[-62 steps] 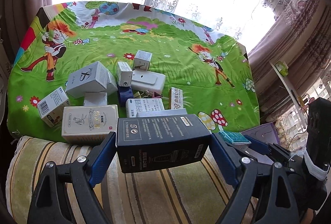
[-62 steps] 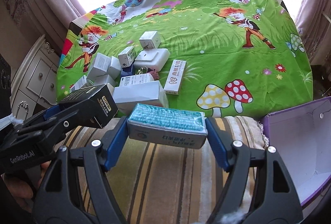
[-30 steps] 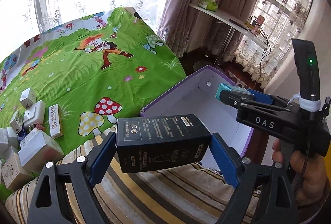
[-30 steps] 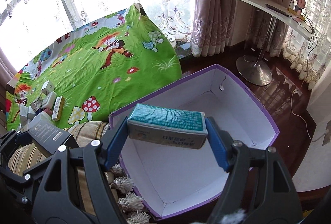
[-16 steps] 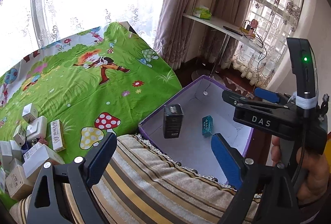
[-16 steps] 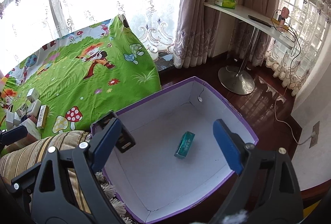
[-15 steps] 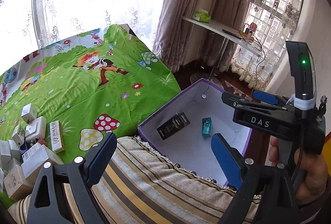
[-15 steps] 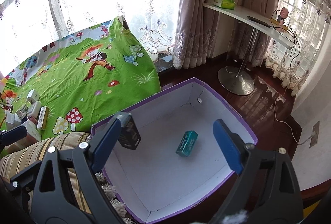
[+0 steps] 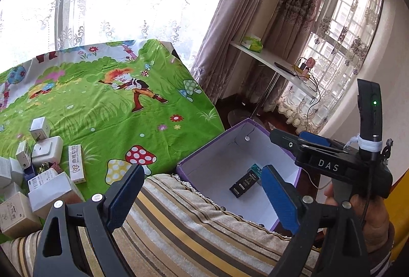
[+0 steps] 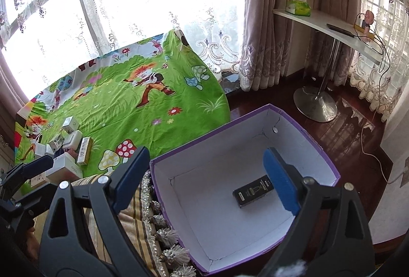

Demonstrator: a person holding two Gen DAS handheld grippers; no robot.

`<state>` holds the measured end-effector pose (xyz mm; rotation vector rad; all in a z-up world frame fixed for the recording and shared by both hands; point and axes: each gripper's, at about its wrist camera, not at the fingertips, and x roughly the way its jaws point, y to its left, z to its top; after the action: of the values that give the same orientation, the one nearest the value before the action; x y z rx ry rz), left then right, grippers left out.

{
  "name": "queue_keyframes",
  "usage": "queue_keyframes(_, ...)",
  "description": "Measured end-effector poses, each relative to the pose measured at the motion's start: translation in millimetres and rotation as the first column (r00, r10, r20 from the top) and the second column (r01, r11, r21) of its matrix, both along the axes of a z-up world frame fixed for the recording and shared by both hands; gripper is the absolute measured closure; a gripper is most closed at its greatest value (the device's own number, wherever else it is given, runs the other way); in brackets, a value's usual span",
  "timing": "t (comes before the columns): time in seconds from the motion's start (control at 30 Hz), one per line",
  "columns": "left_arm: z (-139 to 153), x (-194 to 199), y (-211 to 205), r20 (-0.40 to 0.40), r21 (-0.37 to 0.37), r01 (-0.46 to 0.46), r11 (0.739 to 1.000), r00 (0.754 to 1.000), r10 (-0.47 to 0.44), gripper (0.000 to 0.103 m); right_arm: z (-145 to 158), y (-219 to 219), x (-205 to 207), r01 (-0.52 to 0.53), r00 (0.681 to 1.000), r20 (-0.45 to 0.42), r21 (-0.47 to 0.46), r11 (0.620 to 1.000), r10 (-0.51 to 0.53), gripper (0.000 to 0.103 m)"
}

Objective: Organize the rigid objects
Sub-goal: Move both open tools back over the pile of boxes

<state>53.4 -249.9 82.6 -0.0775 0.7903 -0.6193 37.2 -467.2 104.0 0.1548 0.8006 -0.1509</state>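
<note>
A purple cardboard box [image 9: 209, 146] [image 10: 301, 128] with a white inside stands on the floor beside the table. A black box [image 9: 244, 184] [image 10: 254, 191] lies flat on its bottom. A teal box [image 9: 256, 168] peeks out beside it in the left wrist view; my right finger hides it in the right wrist view. My left gripper [image 9: 202, 197] is open and empty above the striped cushion. My right gripper [image 10: 207, 177] is open and empty above the purple box. Several small boxes [image 9: 43, 174] [image 10: 66, 151] lie on the green cartoon cloth [image 9: 115, 108].
A striped cushion [image 9: 191, 225] with tassels lies between the table and the purple box. A white side table on a chrome foot [image 10: 315, 105] stands behind the box. Curtains [image 10: 276, 21] and windows close off the back.
Both grippers opened over the purple box and dropped the black box and the teal box into it. The black box has tumbled and now lies flat.
</note>
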Motion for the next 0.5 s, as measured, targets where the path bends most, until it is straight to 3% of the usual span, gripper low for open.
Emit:
queue_keyframes(0.3,5.7,7.8,50.7,0.000,-0.057,-0.100,0.993,0.995,0.100,0.009,4.3,33.7,11.6,-0.071,0.997,-0.023,0.009,0.997,0.071,0.011)
queue_keyframes(0.5,1.1,18.0,97.4,-0.035,-0.081,-0.219,0.972,0.976,0.217,0.009,5.9,62.6,20.6,-0.140,0.989,-0.036,0.008,0.990,0.140,0.011)
